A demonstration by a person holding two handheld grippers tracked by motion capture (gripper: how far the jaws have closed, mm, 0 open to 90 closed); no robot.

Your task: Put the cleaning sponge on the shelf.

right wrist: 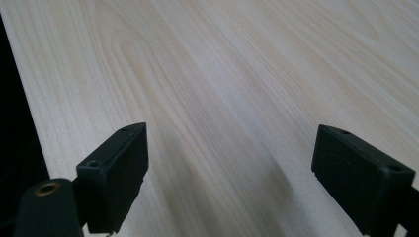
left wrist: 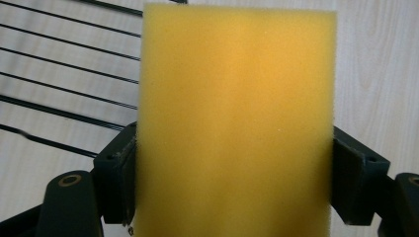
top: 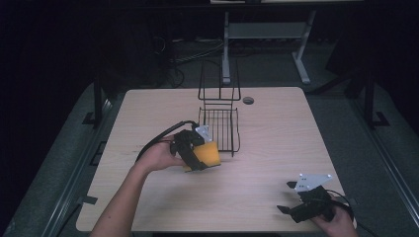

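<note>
Left gripper [top: 200, 155]: held in the person's left hand [top: 160, 157], at about 9 o'clock from the tabletop's centre, cable trailing back toward 10 o'clock. Jaws closed on both sides of a yellow sponge [top: 208, 154]; in the left gripper view the sponge [left wrist: 236, 123] stands between the two black jaws, pressed on either flank, its top edge reaching up the frame.

Yellow sponge: rectangular foam block, off the tabletop in the jaws, just beside the near left corner of the wire rack [top: 220, 126].

Wire rack: black wire, flat barred base with an upright back frame at 12 o'clock, standing on the tabletop [top: 276, 133] near its middle. Its bars [left wrist: 64, 89] show behind the sponge in the left gripper view.

Right gripper [top: 291, 210]: in the person's right hand [top: 338, 222], at 5 o'clock near the tabletop's front edge, well apart from sponge and rack. Jaws spread wide, nothing between them; bare wood tabletop [right wrist: 222, 98] lies beyond.
</note>
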